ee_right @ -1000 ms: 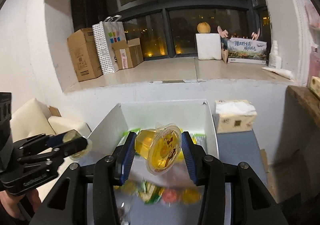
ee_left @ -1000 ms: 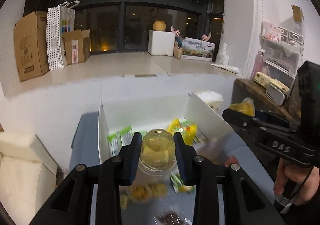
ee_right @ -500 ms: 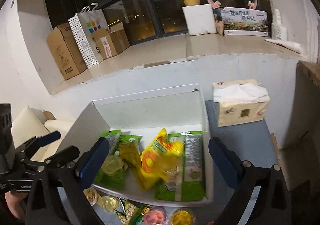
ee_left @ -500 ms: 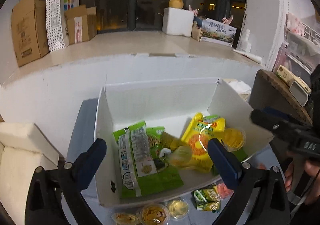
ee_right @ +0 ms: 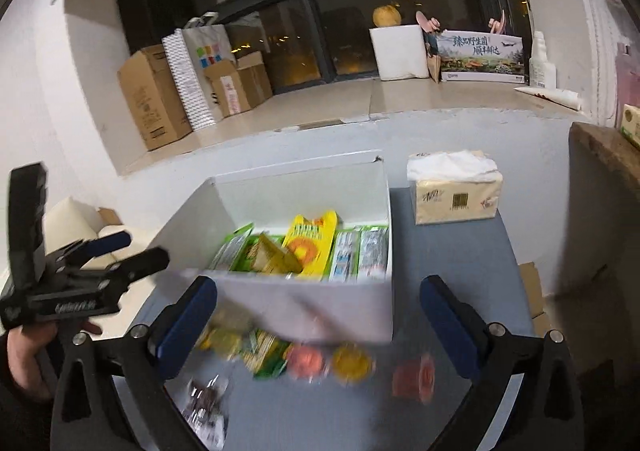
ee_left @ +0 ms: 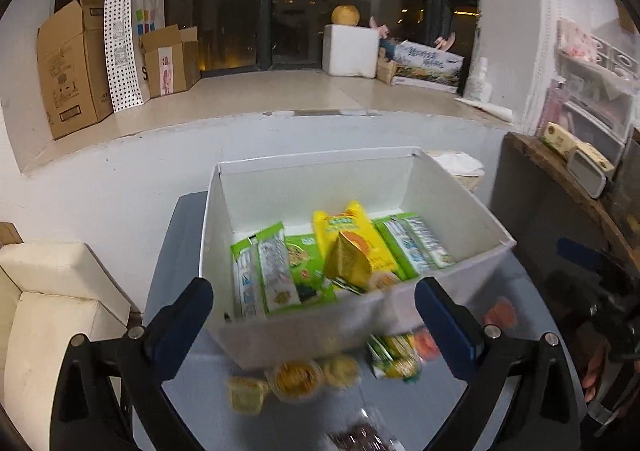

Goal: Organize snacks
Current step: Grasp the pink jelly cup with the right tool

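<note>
Box [ee_left: 460, 211] — white, open-topped, on the table [ee_right: 460, 271]; holds green and yellow packets.
Loose snacks — jelly cups [ee_right: 352, 361] and a green packet [ee_right: 266, 355] on the table against the box's near wall, blurred.
Left gripper [ee_left: 312, 325] — spread wide, empty.
Right gripper [ee_right: 318, 321] — spread wide, empty.
Relation: cups lie just below and ahead of both grippers; orange cup [ee_right: 412, 375] nearer the right.

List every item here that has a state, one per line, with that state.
Left tool: open, holding nothing.
Right tool: open, holding nothing.
White box: open on top, holding snack packets.
Yellow packet: lying inside the box.
Jelly cups: loose on the table, outside the box.
Tissue pack: opened, a tissue sticking up.
Brown carton: flaps open.
</note>
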The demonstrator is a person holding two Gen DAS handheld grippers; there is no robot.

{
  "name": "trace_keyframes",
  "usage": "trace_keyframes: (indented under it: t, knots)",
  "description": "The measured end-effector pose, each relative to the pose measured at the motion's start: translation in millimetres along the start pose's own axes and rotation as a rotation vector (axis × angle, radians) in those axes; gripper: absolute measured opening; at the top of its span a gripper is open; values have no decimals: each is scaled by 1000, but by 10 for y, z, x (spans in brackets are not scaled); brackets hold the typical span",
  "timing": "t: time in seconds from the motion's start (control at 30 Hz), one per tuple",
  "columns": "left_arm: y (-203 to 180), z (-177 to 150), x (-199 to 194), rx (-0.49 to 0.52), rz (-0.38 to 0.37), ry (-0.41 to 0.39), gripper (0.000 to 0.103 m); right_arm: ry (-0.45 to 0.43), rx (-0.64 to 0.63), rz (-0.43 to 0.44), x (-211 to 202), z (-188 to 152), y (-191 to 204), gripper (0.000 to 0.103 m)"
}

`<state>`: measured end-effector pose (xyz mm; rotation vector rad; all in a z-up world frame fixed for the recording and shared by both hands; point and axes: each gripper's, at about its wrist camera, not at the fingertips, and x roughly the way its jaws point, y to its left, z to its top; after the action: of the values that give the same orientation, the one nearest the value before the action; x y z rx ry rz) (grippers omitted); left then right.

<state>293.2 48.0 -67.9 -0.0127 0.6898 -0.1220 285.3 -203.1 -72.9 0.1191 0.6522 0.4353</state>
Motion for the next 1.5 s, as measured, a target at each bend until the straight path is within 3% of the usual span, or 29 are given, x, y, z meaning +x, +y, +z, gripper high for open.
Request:
trace_keyframes:
  t: [0.2, 0.4, 0.67, 0.9, 1.1, 1.17, 1.3, 1.33, 1.37, 1.5]
  knots:
    - [-146, -565, -479, -20, -53, -15, 103, -7, -37, -49, -466, -608, 45, 103]
    - [-240, -1164, -740, -45, -48, 11, 103, 47, -32, -78, -491, -1055, -53, 103]
    - [-303, -1510, -846, -59, -45, 52, 103, 134, -14, -174, 45, -873, -352, 103]
    - [-304, -1574, -847, -54, -41, 72, 103, 221, -22, -219, 618, -733, -554, 103]
    - [-290, -1614, -800, -48, -28, 89, 103, 261, -11, -235, 848, -754, -669, 102]
    - [-295, -1622, -766, -46, -25, 98, 103, 275, -7, -238, 889, -770, -695, 83]
    - [-319, -1641, -730, -44, -27, 106, 103, 259, -39, -246, 876, -759, -690, 64]
    - [-330, -1648, -722, -44, -26, 108, 103, 258, -51, -254, 868, -758, -683, 48]
    - [-339, -1653, -717, -42, -26, 108, 103, 261, -59, -274, 859, -757, -677, 43]
    - [-358, -1667, -675, -43, -22, 117, 103, 258, -70, -266, 793, -771, -637, 41]
